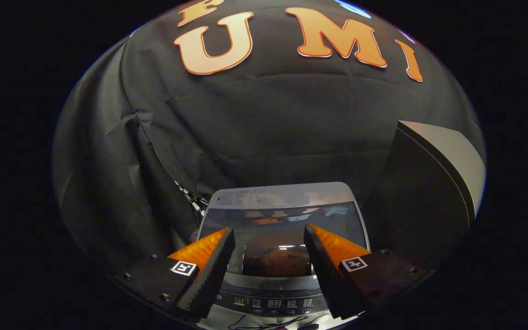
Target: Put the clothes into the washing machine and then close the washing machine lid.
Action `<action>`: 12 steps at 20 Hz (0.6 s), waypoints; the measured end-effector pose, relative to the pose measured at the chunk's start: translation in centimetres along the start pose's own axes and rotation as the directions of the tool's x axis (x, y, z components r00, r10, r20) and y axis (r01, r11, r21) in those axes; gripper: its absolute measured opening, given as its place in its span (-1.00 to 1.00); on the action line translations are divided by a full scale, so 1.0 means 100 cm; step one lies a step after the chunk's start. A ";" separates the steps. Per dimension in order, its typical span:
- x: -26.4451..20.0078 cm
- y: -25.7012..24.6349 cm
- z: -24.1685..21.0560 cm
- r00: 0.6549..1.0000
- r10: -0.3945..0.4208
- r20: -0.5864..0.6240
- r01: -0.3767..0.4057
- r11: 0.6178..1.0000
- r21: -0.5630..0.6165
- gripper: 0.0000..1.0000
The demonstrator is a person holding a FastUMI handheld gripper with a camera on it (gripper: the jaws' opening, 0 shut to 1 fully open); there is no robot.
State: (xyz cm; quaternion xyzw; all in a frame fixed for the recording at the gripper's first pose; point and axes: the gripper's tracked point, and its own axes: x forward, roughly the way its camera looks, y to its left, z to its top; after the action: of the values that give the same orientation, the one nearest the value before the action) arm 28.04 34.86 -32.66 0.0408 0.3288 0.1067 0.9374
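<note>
black cloth wall [264,133] behind, creased, draped round the whole booth.

gripper [268,231] held above the washer, looking down and forward. jaws wide apart, nothing between the pads, nothing touched. left finger [209,266] and right finger [326,266] black with toothed inner faces, orange on the outer sides, a square marker tag [184,268] on the left base and another [354,264] on the right.

between and below the fingers: washer [277,197], top-loading, grey body. lid [275,238] down, flat over the tub, dark glass with a grey rear band. glass glossy, reflections across it; something orange-brown seen dimly through the pane, probably clothes [282,261] inside, not sharp enough to tell for certain. control panel [273,303] along the near edge, under the finger bases, with small lit displays and buttons. dark cable [268,326] lying across the near rim.

beyond the left finger: striped hose or cord [190,197] running from the washer's rear corner up against the cloth.

right of the washer, well apart from the fingers: tall dark panel [424,192] with a pale grey face [456,151], tilted.
</note>
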 end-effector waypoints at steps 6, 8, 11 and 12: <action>-0.040 -0.002 0.048 0.996 0.019 0.084 -0.018 1.000 -0.013 0.98; -0.066 -0.010 0.070 0.992 0.020 0.128 -0.018 1.000 -0.013 0.97; -0.108 -0.034 0.110 0.977 0.011 0.215 -0.011 1.000 -0.001 0.97; -0.123 -0.043 0.120 0.972 0.010 0.233 -0.011 1.000 0.003 0.97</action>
State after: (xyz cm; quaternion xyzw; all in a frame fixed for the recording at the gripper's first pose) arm 26.87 27.84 -16.44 0.0568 0.2167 0.1057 0.9688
